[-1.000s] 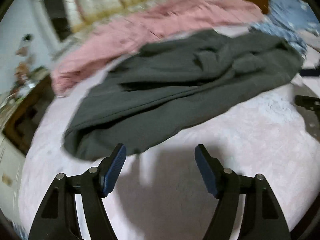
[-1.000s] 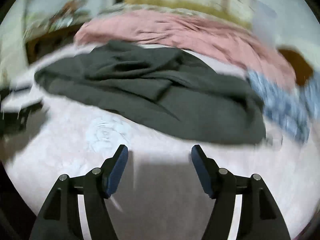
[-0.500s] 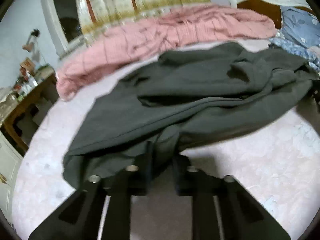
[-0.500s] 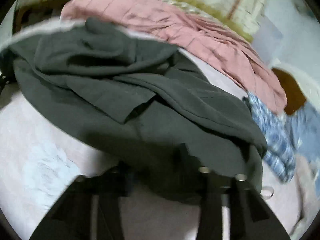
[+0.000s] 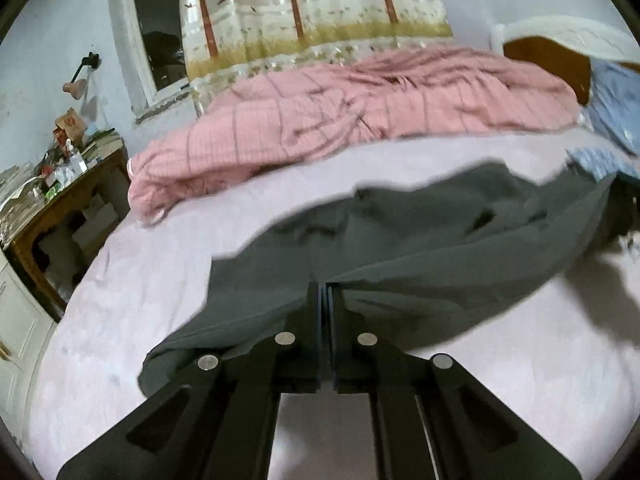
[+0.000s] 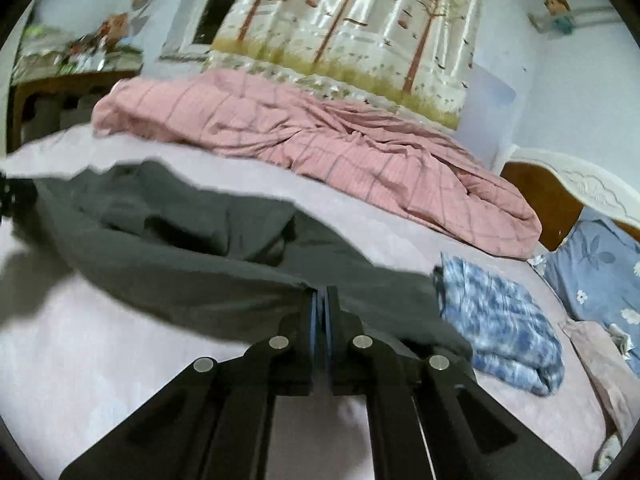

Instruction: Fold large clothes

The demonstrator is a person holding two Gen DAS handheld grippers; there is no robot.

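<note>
Left gripper (image 5: 324, 300): black, angular, blue-padded, clamped tight on the near edge of a dark grey garment (image 5: 420, 248). Right gripper (image 6: 321, 304): same build, pressed shut on the same garment (image 6: 192, 264), near its other end. Soft, matte, heavy-looking cloth, creased into deep folds, stretched taut between the two grips, sagging in the middle and trailing onto the bed (image 5: 132, 280). Blurred along the far edge in both views.

Pale pink bedsheet, smooth with a faint mottled texture. Beyond the garment, a pink checked quilt (image 5: 360, 108), bunched in a long rumpled ridge across the bed. Behind that, a glossy curtain (image 5: 316, 12) printed with thin brown tree trunks over a yellow-green band.

Only from the left wrist: an open window frame (image 5: 148, 32) with darkness behind, a wall lamp (image 5: 80, 80) on a black arm, and a brown wooden bench (image 5: 60, 216) heaped with small clutter, seen clearly. Also a dark patch at the right edge where the garment ends, too blurred to read.

Only from the right wrist: a crumpled blue-and-white mottled cloth (image 6: 504, 328) just beside the garment, a blue pillow (image 6: 596, 264) with white flowers, a carved white headboard (image 6: 580, 184) over brown wood, a small figure (image 6: 560, 12) fixed on the wall, and a pale pinkish cloth (image 6: 604, 356) at the bed's right edge.
</note>
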